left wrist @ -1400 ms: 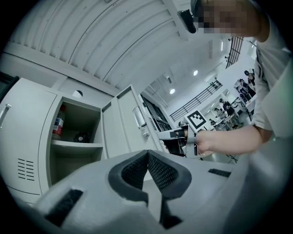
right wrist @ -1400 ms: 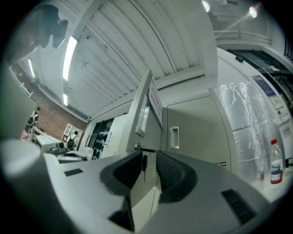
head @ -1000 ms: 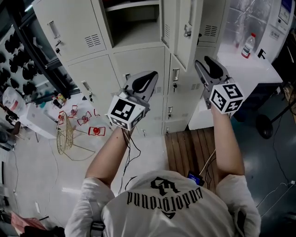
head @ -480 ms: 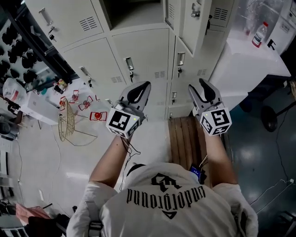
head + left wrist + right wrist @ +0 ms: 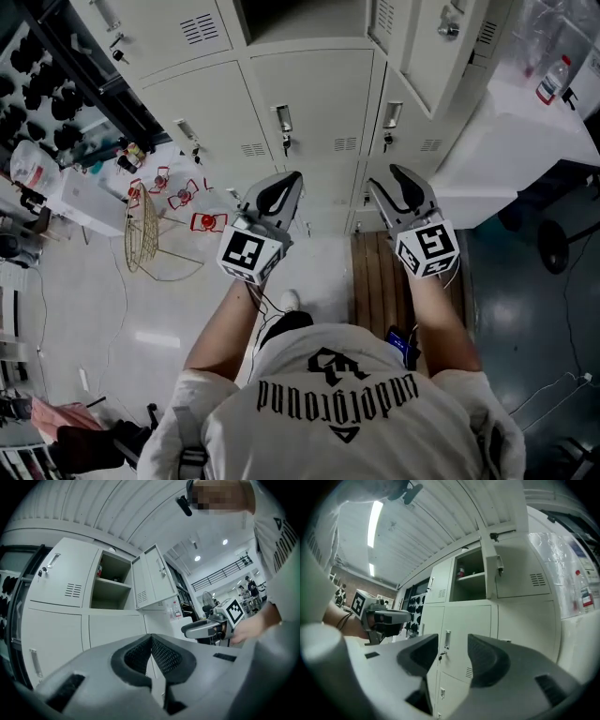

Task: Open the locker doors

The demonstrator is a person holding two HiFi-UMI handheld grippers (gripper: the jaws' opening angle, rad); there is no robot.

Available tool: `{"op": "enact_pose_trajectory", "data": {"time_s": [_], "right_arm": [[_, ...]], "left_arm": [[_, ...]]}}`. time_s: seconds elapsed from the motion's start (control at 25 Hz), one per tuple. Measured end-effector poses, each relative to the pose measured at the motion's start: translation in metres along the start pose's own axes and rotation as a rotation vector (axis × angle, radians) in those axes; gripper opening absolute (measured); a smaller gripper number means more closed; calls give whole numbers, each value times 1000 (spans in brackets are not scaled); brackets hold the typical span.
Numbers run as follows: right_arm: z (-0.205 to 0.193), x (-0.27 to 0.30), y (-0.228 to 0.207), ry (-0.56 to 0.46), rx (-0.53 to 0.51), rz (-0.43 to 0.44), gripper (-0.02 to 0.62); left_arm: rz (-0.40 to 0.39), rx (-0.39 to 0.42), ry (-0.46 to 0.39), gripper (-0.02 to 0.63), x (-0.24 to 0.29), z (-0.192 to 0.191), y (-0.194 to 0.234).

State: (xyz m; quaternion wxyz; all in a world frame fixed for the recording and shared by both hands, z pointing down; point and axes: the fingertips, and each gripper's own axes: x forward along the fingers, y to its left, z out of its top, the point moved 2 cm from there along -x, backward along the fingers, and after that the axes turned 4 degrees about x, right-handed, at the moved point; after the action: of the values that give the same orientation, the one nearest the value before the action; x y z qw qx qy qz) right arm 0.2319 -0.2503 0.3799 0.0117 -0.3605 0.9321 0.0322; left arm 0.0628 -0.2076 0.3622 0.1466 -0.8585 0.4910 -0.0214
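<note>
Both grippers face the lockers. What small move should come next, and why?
Probably ease the right gripper forward so its fingers straddle the handle of the closed middle door. Those fingers have just been opening and hold nothing; the handle already shows through their gap, and the locker above is already open. The left gripper is shut, facing no handle.

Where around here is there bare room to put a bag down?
The white table beside the bottle is mostly bare, as is the pale floor between the wire basket and the wooden slats. Crowded: the small red things by the basket.
</note>
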Motion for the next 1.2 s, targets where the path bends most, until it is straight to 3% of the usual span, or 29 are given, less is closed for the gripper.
{"op": "enact_pose_trajectory", "data": {"time_s": [0.52,0.76,1.2], "right_arm": [[-17,120,75,60,-8,61,202],[-25,177,96,91,4,21,202],[-52,247,106,139,55,-53,203]], "left_arm": [[-26,17,1,8,-29,-40,114],[-83,-33,-2,8,-38,-61,169],[-181,-49,-8,8,-44,-85,215]]}}
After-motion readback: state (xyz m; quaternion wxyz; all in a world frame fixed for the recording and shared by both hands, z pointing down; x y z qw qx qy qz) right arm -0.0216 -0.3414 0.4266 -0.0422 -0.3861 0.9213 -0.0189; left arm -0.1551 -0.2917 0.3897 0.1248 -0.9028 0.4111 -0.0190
